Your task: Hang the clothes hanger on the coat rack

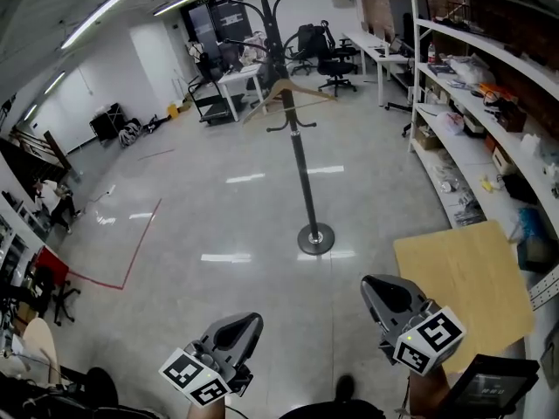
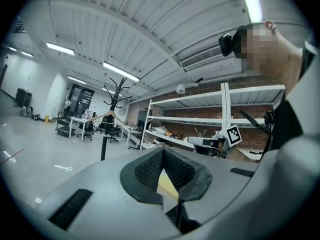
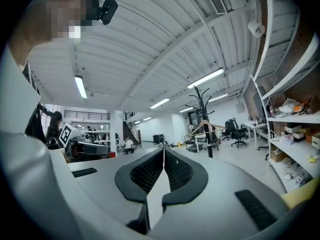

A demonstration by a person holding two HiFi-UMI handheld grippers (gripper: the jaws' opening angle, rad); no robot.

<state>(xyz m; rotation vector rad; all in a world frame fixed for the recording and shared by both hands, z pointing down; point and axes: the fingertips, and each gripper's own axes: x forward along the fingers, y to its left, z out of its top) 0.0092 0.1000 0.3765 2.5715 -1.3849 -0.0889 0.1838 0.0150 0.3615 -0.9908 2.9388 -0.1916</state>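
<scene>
A black coat rack (image 1: pixel 301 168) stands on its round base in the middle of the floor. A wooden clothes hanger (image 1: pixel 288 90) hangs on one of its lower arms. Both grippers are low in the head view, well short of the rack and apart from it. My left gripper (image 1: pixel 247 319) is shut with nothing in it, and so is my right gripper (image 1: pixel 374 284). In the left gripper view the jaws (image 2: pixel 162 151) are closed, with the rack (image 2: pixel 106 124) and hanger (image 2: pixel 107 115) far off. In the right gripper view the closed jaws (image 3: pixel 163 149) face the distant rack (image 3: pixel 206 129) and hanger (image 3: pixel 207 126).
White shelving (image 1: pixel 489 103) full of small items runs along the right. A light wooden table (image 1: pixel 467 278) sits by my right gripper. Desks and office chairs (image 1: pixel 327 55) stand behind the rack. Red tape (image 1: pixel 131 260) marks the floor on the left.
</scene>
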